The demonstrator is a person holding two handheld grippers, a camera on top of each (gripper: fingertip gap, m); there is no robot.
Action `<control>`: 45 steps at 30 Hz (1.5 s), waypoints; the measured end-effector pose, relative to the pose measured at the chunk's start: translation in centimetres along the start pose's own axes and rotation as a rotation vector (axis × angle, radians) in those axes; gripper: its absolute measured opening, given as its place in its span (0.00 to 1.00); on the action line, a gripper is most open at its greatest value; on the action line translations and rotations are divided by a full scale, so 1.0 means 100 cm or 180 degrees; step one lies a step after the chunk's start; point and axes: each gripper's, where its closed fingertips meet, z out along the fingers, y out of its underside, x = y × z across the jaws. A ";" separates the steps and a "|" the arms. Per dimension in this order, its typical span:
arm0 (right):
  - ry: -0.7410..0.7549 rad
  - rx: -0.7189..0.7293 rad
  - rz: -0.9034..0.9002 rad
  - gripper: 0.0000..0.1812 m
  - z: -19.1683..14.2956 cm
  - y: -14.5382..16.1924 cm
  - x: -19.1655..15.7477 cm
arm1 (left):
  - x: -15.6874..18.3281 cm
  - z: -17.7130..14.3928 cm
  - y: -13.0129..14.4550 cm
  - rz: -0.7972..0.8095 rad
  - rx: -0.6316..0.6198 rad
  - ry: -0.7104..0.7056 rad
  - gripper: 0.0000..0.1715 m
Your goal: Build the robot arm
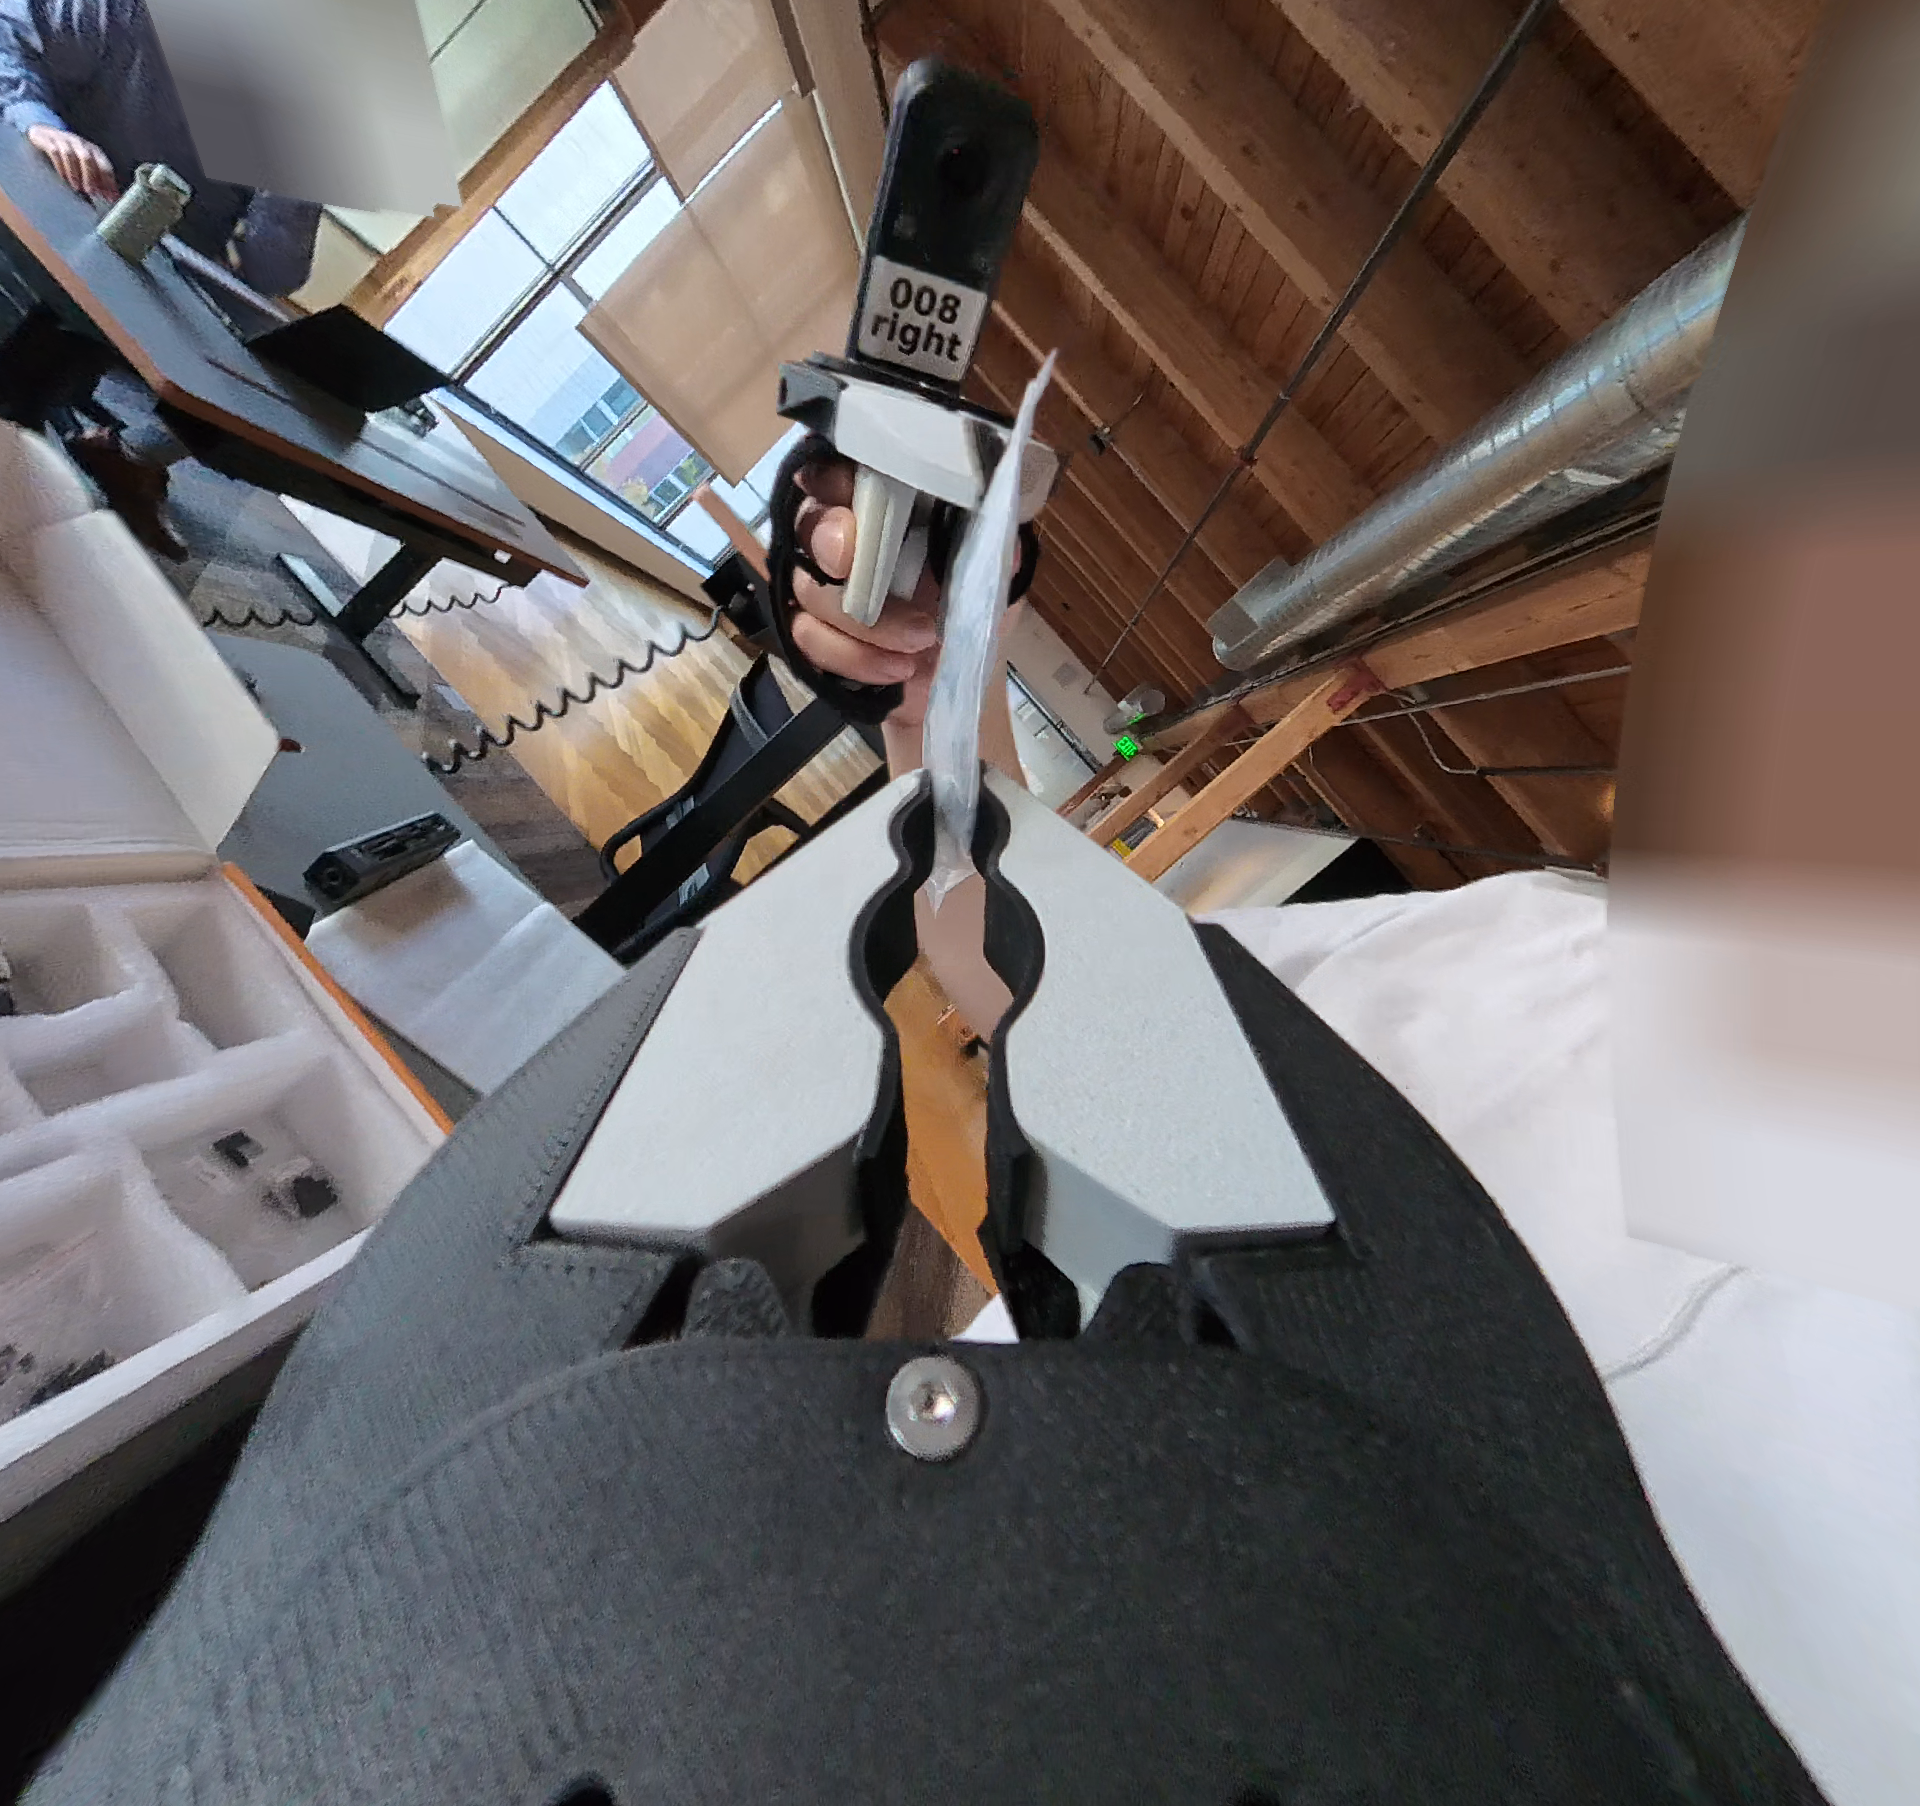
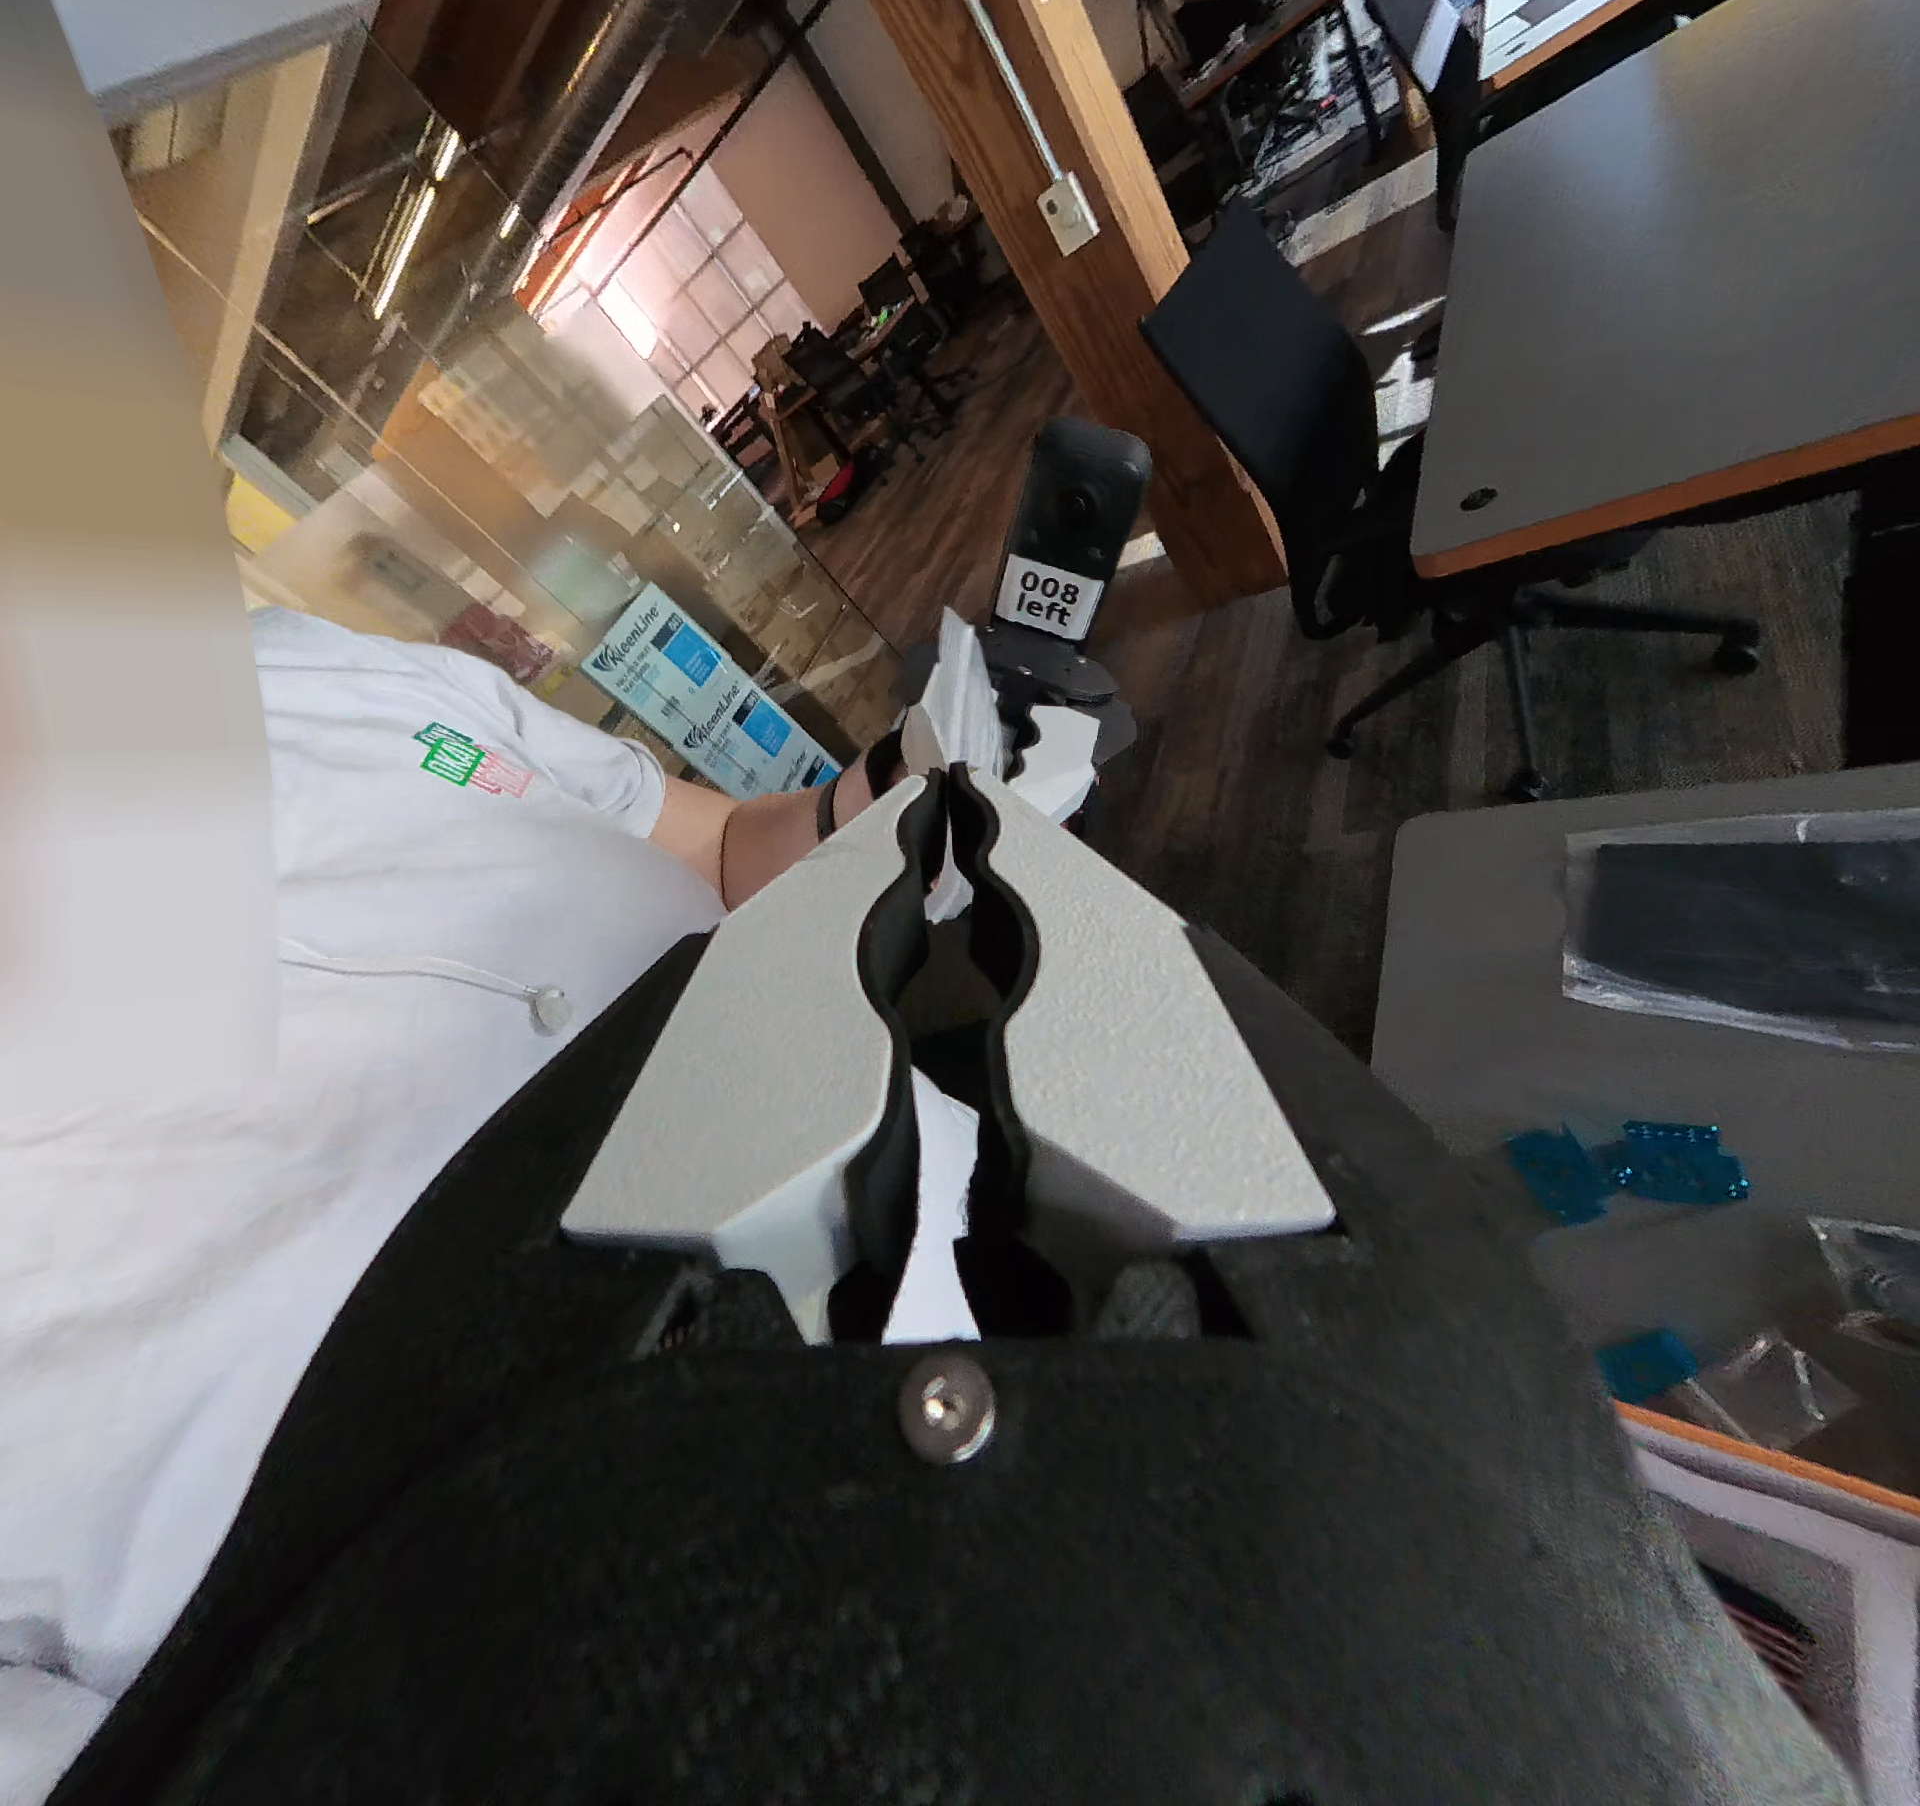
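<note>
My left gripper [image 1: 951, 800] is shut on the near end of a thin, whitish translucent plastic bag [image 1: 966, 613], and a small corner of it pokes back between the pads. The bag runs up and away to my right gripper [image 1: 1003, 478], held in a hand in mid-air. In the right wrist view my right gripper [image 2: 951, 792] is shut at the fingertips on the same bag [image 2: 966, 696]. A white scrap of it shows in the hollow behind the tips. My left gripper [image 2: 1029, 748] faces it just beyond.
A white foam-lined box [image 1: 156, 1081] with compartments lies at the left. A near grey table [image 2: 1507, 1029] bears small blue boards [image 2: 1621, 1169] and a bagged black item [image 2: 1745, 925]. A black office chair [image 2: 1299, 426], a wooden post [image 2: 1039, 146] and another desk [image 2: 1662, 198] stand beyond.
</note>
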 end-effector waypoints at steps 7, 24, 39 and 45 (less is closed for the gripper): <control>0.0511 0.1060 0.0767 0.00 -0.037 0.071 0.062 | -0.120 -0.043 0.041 0.0108 -0.0262 -0.1445 0.29; 0.2639 0.1823 0.1810 0.00 -0.057 0.387 0.153 | -0.230 0.027 0.261 -0.1399 -0.1170 -0.0964 0.11; 0.2524 0.2123 0.1827 0.00 -0.303 0.516 0.107 | -0.230 0.229 0.380 -0.0117 -0.1129 -0.1744 0.07; 0.2595 0.1878 0.1667 0.00 -0.344 0.545 0.122 | -0.258 0.293 0.418 0.0114 -0.1161 -0.2091 0.06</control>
